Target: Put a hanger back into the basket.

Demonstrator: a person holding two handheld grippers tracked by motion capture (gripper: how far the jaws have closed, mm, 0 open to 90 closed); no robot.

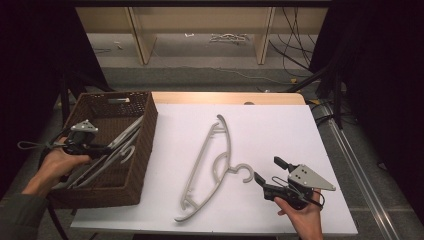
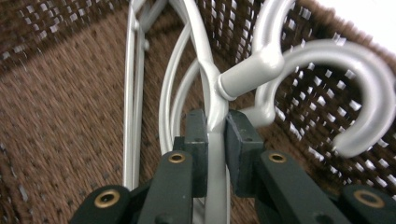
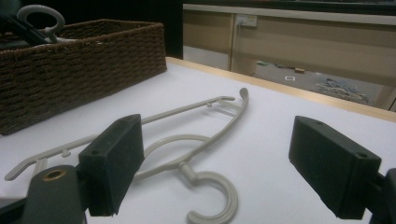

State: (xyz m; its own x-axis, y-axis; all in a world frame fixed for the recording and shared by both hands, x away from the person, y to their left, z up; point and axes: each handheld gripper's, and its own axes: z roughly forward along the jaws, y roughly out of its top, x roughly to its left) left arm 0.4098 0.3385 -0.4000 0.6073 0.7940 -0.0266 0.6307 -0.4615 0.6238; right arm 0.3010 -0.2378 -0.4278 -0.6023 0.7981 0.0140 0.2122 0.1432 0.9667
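Observation:
A grey plastic hanger (image 1: 121, 150) lies slanted inside the brown wicker basket (image 1: 146, 131) at the table's left. My left gripper (image 1: 108, 148) is shut on it; in the left gripper view the pads (image 2: 239, 140) pinch its thin bar just below the hook (image 2: 327, 65). A second hanger (image 2: 132, 93) lies under it on the basket floor. A beige hanger (image 1: 209, 160) lies flat on the white table top, hook toward the right. My right gripper (image 1: 267, 169) stands open just right of that hook (image 3: 217, 196), with nothing between its pads (image 3: 114, 163).
The basket's wall (image 3: 79, 65) rises at the left of the table. White table surface (image 1: 280, 130) stretches to the right and behind the beige hanger. Beyond the far edge are floor, cables and wooden shelf legs (image 1: 264, 35).

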